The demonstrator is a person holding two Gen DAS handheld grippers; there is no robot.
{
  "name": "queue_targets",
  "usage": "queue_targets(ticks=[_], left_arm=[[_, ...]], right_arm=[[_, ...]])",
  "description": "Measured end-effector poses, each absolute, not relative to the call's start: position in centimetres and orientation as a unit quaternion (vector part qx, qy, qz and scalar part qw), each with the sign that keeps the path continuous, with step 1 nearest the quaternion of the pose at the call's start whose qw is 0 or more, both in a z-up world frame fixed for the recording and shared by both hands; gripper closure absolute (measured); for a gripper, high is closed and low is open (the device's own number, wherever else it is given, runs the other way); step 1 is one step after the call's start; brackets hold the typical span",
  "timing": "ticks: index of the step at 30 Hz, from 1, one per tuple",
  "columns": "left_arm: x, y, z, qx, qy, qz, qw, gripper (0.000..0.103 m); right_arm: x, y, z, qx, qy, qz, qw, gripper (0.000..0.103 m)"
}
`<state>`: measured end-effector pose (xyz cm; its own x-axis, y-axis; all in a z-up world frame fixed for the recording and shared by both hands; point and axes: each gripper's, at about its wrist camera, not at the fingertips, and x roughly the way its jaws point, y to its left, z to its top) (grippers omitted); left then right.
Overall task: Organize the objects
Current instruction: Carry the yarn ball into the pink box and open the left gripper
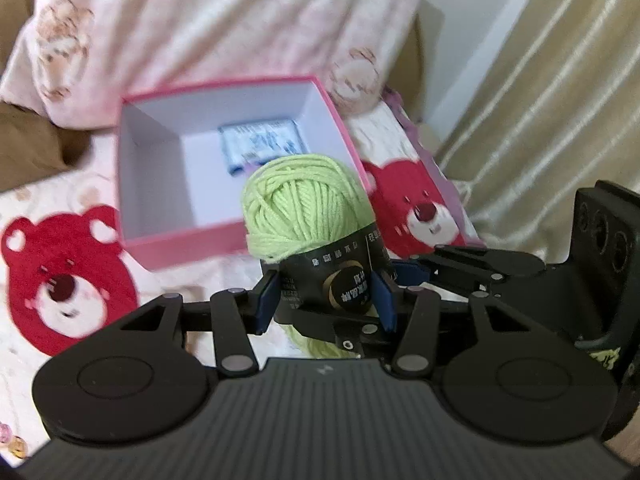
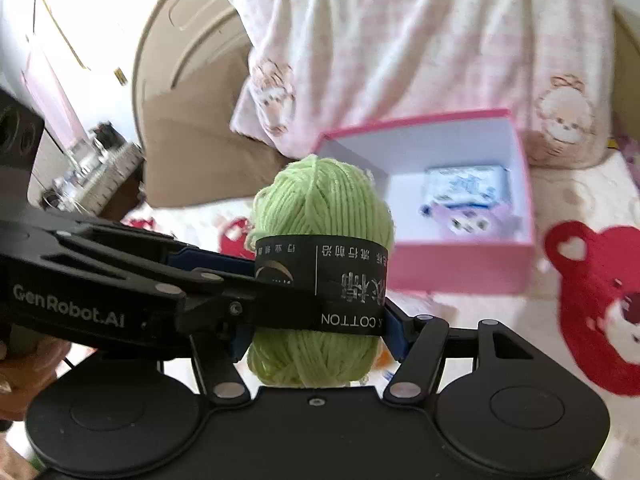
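Note:
A light green ball of yarn (image 1: 304,200) with a black paper band is held above the bed, just in front of an open pink box (image 1: 160,240). Both grippers clamp its band. My left gripper (image 1: 326,300) is shut on the yarn, and my right gripper comes in from the right in that view. In the right wrist view the yarn (image 2: 320,208) sits between my right gripper's (image 2: 320,336) blue pads, with the left gripper reaching in from the left. The pink box (image 2: 460,268) holds a blue and white packet (image 2: 464,188).
The bed sheet (image 1: 64,276) is white with red bear faces. A pink bear-print pillow (image 1: 224,20) leans behind the box. A striped beige curtain (image 1: 540,100) hangs on the right. In the right wrist view a cluttered bedside table (image 2: 92,172) stands at far left.

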<state>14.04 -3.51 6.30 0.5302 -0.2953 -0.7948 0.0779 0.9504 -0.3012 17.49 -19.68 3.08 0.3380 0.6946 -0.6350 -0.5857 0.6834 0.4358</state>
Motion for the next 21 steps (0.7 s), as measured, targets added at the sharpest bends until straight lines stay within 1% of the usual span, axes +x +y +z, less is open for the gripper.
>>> queue_targets(ticks=[4,8,10,13,16,21], left_arm=[[16.3,-1.3,8.1,-0.112,0.469,-0.088,0.872,0.055],[19.6,1.0,7.6,-0.122,0.469,-0.068,0.872,0.055],[21.7,2.3,6.3,-0.138,0.471,-0.061,0.869,0.055],[24.6,3.1,3.9,-0.124,0.461,-0.058,0.877,0.055],[27.2,3.9,1.2,-0.132,0.465,-0.049,0.874,0.055],[29.9,5.3,-3.0,-0.164,0.468,-0.043,0.868,0.056]], right_arm=[[19.8,-17.6,4.2,0.081,0.419,0.398,0.812,0.035],[23.6,-15.6,3.4,0.103,0.438,0.398,0.799,0.035],[25.6,-14.5,2.3,0.113,0.453,0.391,0.793,0.035],[28.4,-13.2,0.3,0.112,0.463,0.376,0.795,0.036],[31.0,-11.6,-1.9,0.101,0.478,0.36,0.795,0.036],[33.7,-9.9,-5.5,0.08,0.5,0.335,0.795,0.036]])
